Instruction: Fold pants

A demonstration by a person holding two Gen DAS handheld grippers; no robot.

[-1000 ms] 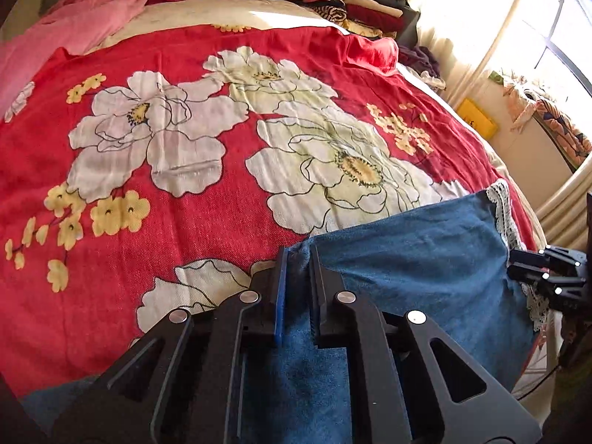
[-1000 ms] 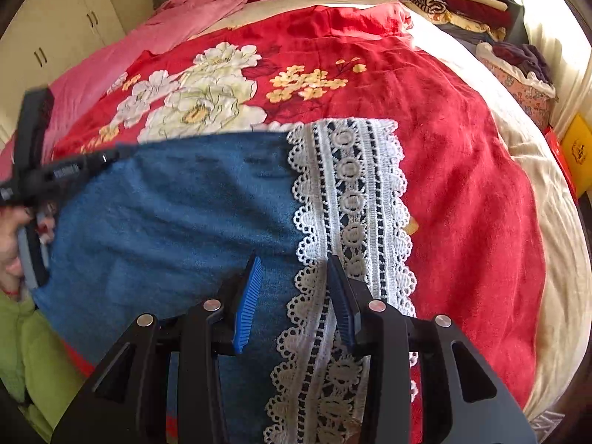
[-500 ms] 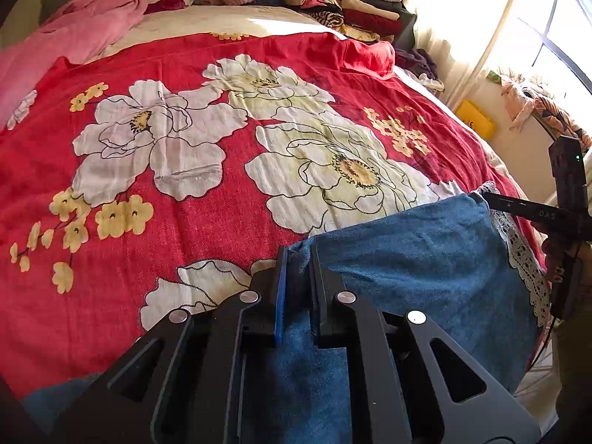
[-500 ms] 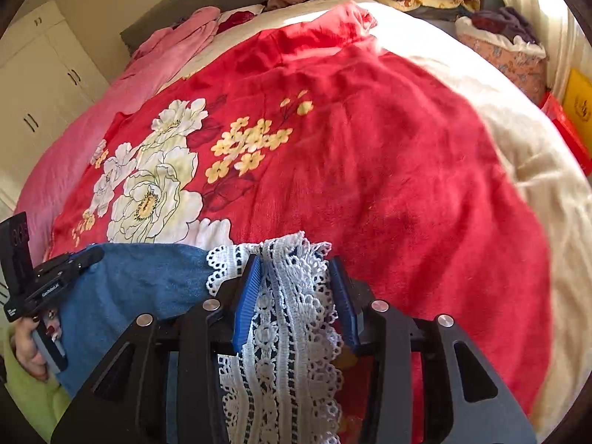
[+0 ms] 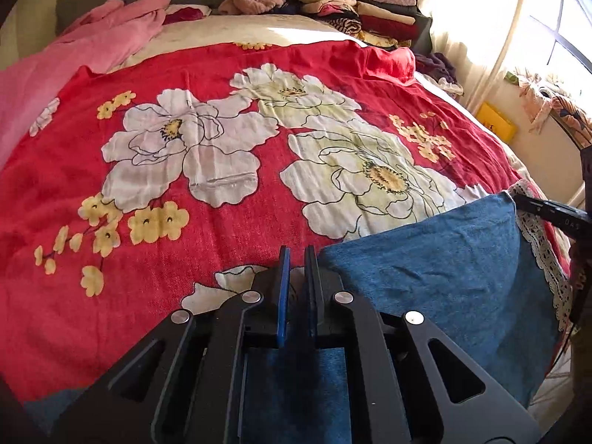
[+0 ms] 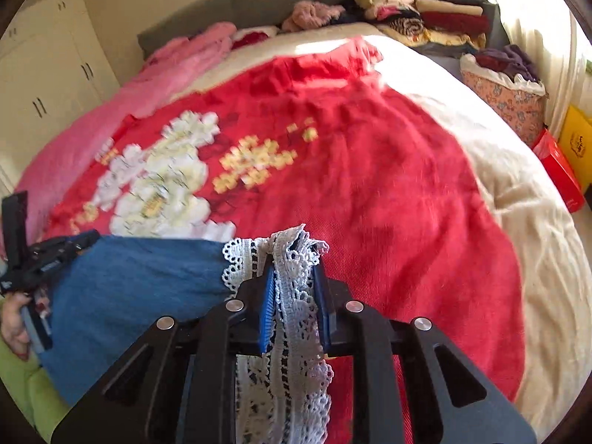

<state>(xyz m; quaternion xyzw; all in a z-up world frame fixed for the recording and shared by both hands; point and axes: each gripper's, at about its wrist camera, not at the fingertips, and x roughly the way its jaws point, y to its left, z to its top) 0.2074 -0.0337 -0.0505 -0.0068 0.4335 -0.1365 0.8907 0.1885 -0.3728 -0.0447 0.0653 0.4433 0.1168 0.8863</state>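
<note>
The blue denim pants with a white lace hem hang between my two grippers above the near edge of the bed. My left gripper is shut on the denim corner, which runs down between its fingers. In the right wrist view, my right gripper is shut on the bunched lace hem, with the denim stretching left to the other gripper. The right gripper's tip shows at the left wrist view's right edge.
A red floral bedspread covers the bed. A pink blanket lies at the far left. Stacks of folded clothes stand at the head. A fabric basket, red box and yellow box stand beside the bed.
Both grippers have lifted and carried the pants edge forward over the bed. The right gripper has closed on the lace hem, which is now bunched between its fingers.
</note>
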